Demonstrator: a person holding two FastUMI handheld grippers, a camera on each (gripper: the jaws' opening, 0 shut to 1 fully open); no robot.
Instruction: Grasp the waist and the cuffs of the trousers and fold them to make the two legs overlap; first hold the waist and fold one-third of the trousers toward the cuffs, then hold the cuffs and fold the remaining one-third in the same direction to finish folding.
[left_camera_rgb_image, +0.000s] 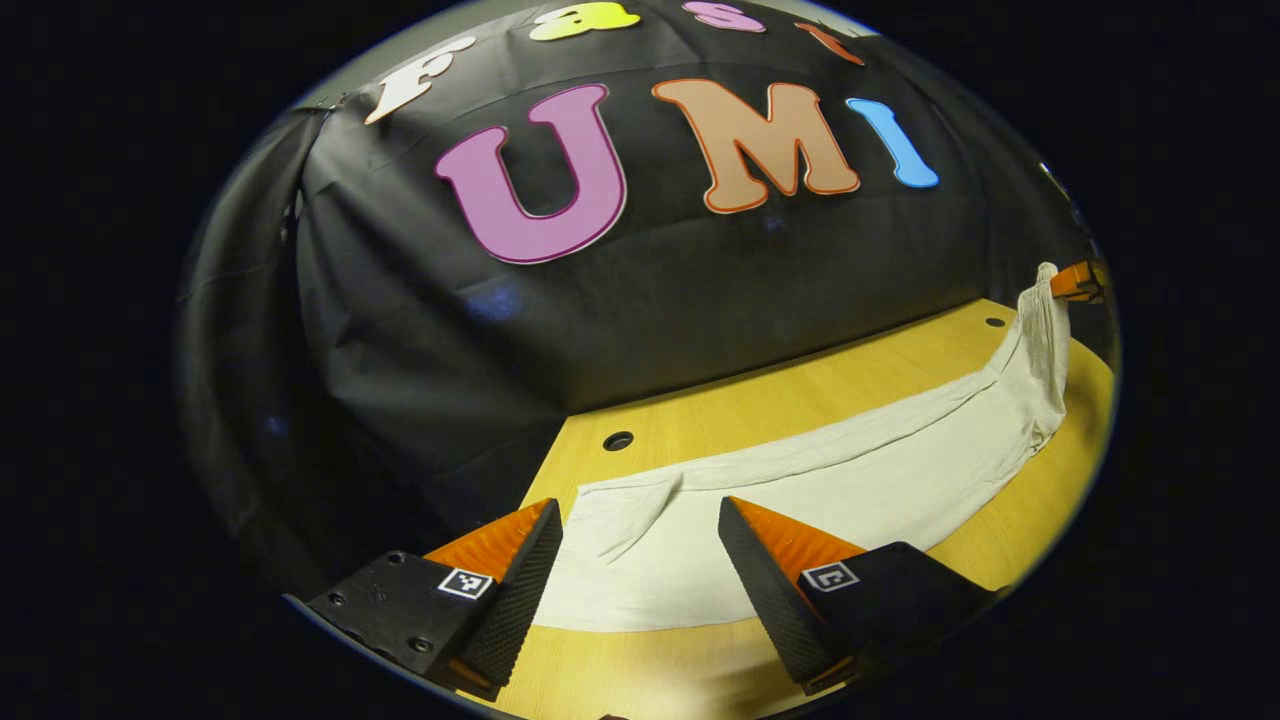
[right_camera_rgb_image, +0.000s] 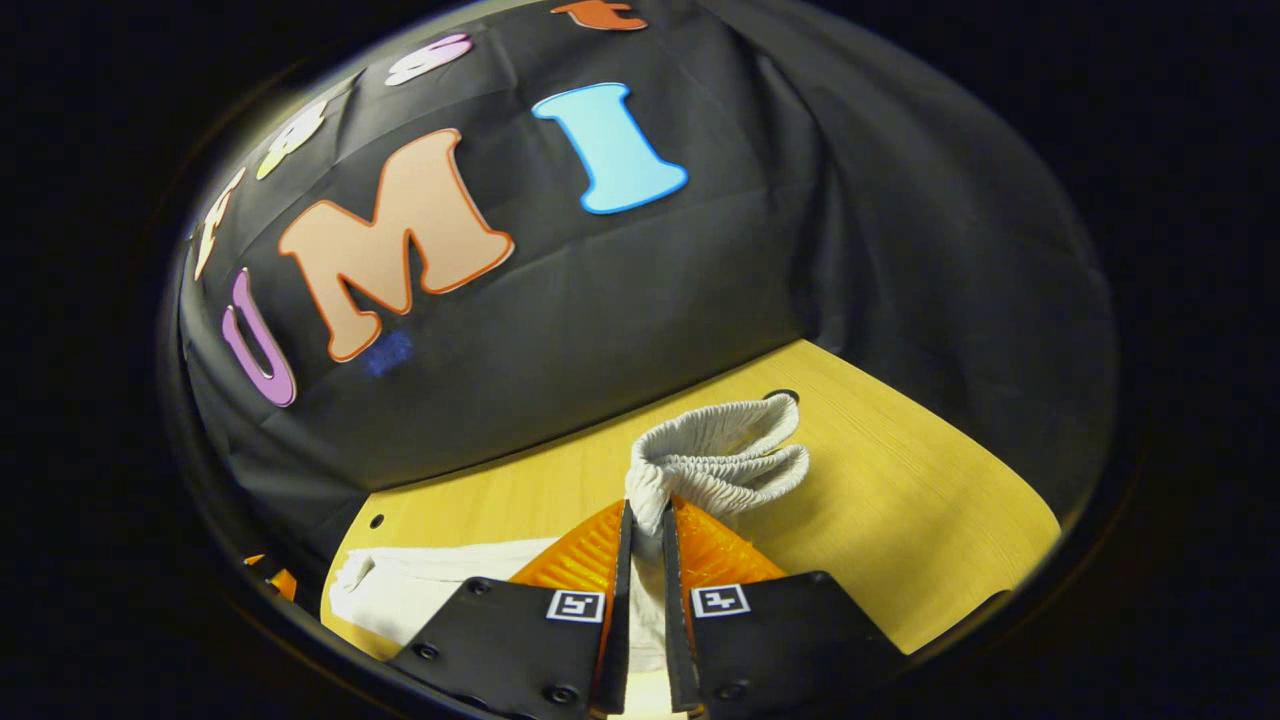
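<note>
Pale cream trousers (left_camera_rgb_image: 850, 470) lie stretched along the wooden table (left_camera_rgb_image: 720, 410), legs overlapped. My left gripper (left_camera_rgb_image: 640, 510) is open, its fingers straddling the cuff end (left_camera_rgb_image: 620, 520) without pressing on it. At the far right of the left gripper view the waist end (left_camera_rgb_image: 1045, 330) is pulled up off the table by the right gripper (left_camera_rgb_image: 1075, 282). In the right gripper view my right gripper (right_camera_rgb_image: 647, 515) is shut on the ribbed elastic waistband (right_camera_rgb_image: 725, 450), which bunches out beyond the fingertips. The legs (right_camera_rgb_image: 440, 585) trail away to the left.
The black cloth wall (left_camera_rgb_image: 650, 300) stands close behind the table's far edge. Small round holes (left_camera_rgb_image: 618, 441) dot the tabletop near that edge. Bare wood (right_camera_rgb_image: 900, 500) lies to the right of the waistband. The left gripper (right_camera_rgb_image: 275, 578) peeks in at the far left.
</note>
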